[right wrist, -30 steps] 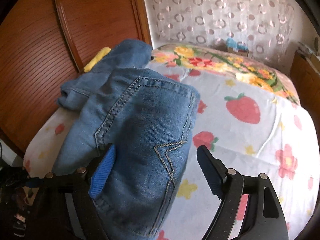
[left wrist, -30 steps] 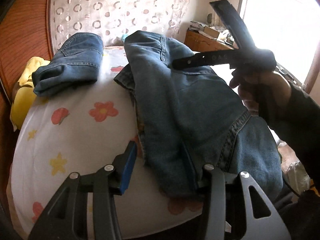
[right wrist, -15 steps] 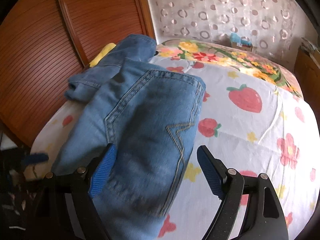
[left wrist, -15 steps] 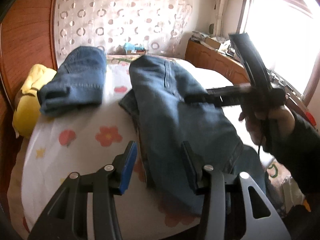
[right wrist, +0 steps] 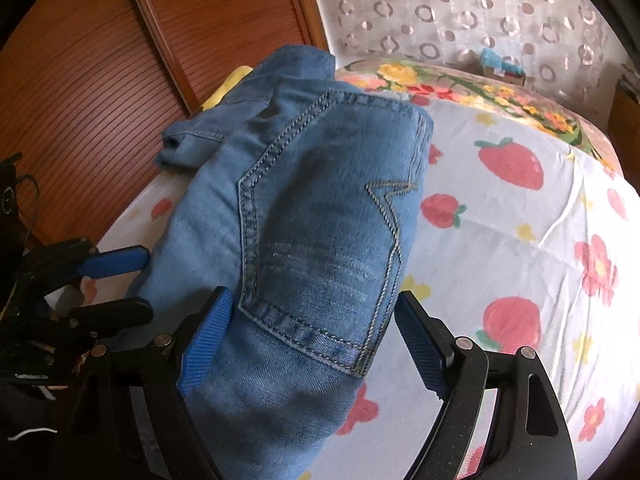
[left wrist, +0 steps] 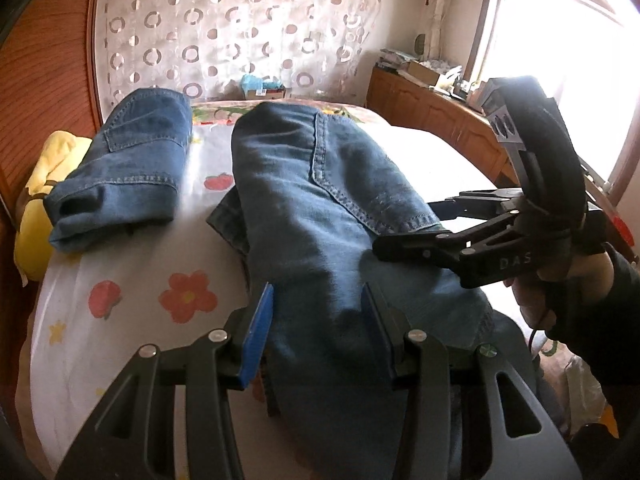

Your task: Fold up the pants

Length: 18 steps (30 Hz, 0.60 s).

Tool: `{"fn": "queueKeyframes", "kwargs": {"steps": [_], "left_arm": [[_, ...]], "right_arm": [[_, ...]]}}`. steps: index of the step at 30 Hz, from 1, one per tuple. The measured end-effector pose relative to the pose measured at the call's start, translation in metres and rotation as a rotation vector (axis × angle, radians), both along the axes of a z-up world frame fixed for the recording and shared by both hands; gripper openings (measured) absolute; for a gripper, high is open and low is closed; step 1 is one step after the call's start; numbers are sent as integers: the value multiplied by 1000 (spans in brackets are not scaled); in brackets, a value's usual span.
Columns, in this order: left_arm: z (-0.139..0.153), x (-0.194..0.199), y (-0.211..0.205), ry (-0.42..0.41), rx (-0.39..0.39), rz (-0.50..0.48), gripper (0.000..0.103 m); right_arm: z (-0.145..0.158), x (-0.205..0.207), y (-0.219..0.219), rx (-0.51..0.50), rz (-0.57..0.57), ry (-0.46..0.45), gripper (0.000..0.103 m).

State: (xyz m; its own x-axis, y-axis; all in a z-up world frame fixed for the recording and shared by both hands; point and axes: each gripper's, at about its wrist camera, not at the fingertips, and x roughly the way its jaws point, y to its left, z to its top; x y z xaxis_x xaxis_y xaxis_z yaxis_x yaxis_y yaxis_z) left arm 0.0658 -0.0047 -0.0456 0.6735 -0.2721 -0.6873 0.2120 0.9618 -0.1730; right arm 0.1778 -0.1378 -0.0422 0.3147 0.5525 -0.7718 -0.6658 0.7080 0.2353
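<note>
Around the work, a bed point(left wrist: 132, 248) with a white sheet printed in flowers and strawberries carries everything. A second pair of jeans point(left wrist: 128, 164), already folded into a compact bundle, lies toward the wooden headboard point(right wrist: 100, 64), well apart from the work in the left wrist view, with a yellow cloth point(left wrist: 36, 200) tucked beside it against the wood. A spotted curtain point(left wrist: 224, 28) hangs behind, and a wooden cabinet point(left wrist: 432, 108) stands under the bright window.

The pants point(left wrist: 320, 216) lie lengthwise on the sheet near the bed's edge, their near end hanging over it. They are blue denim, folded along their length, with a stitched back pocket facing up that shows a zigzag seam in the right wrist view.

The left hand-held gripper point(left wrist: 316, 320) hovers over the near end, its blue pads parted on either side of the cloth and pressing on nothing. The right hand-held gripper point(right wrist: 308, 328) is released too, jaws wide astride the pocket, not pinching it. A hand point(left wrist: 560, 284) in a dark sleeve holds it.
</note>
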Motion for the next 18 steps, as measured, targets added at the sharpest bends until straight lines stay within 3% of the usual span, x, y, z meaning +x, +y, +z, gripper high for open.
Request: {"fn": "queueKeyframes", "kwargs": {"steps": [7,12,15,17,18], "left_arm": [[-6,3,2,12,5,7,45],[-11,4,3,19,1,10,45],[-13,5,6,21,-20,13,45],[-10,4,8,17,-37,14,45],[-8,3,8,9,-39,14,45]], "right_arm": [[-6,1,1,34,11,53,84],[-11,1,0,67,19,94,74],[-8,-3,0,77,26,93,56],[1,-3,-4,108,16,108,29],[10,-5,-5,135,16,111,26]]}}
